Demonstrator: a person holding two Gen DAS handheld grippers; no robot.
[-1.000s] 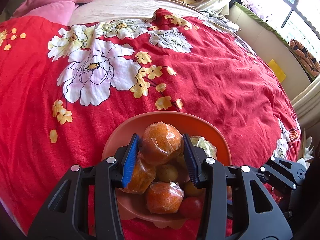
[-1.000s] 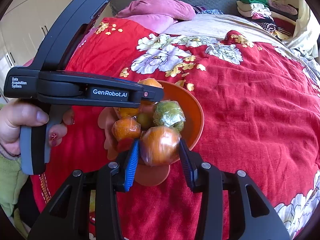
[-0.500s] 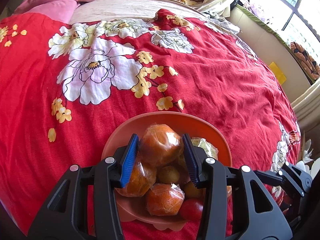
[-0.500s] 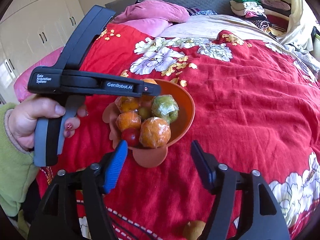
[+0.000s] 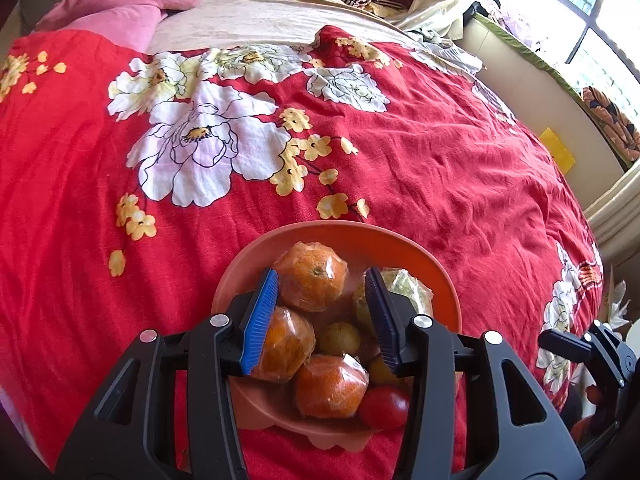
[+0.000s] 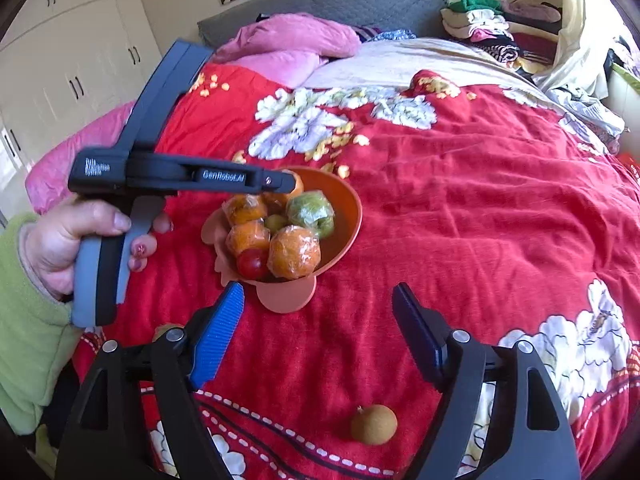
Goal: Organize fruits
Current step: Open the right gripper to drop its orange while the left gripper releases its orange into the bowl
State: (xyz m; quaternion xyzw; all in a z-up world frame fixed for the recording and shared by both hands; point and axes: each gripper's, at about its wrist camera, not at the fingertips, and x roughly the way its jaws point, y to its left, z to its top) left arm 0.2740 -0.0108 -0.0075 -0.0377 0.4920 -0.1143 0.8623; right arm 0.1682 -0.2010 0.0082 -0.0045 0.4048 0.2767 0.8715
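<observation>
**A:** So how far along is the fruit sorting? The orange bowl (image 6: 344,216) looks pretty loaded: several wrapped oranges (image 6: 294,252), a wrapped green fruit (image 6: 310,210), a red tomato (image 6: 252,263) and a little yellowish one in the middle.

**B:** Mostly done, I'd say. The right hand-held gripper (image 6: 318,334) has just been opening, nothing between its jaws, and it sits on the near side of the bowl. What's left (at least what I can see) is one small brown fruit (image 6: 374,424) lying on the red bedspread (image 6: 480,220), nearer the camera than the bowl.

**A:** And the left hand-held gripper (image 5: 320,314)?

**B:** Hovers over the bowl, jaws only partly apart, flanking the top orange; the pads don't seem to press it.
</observation>
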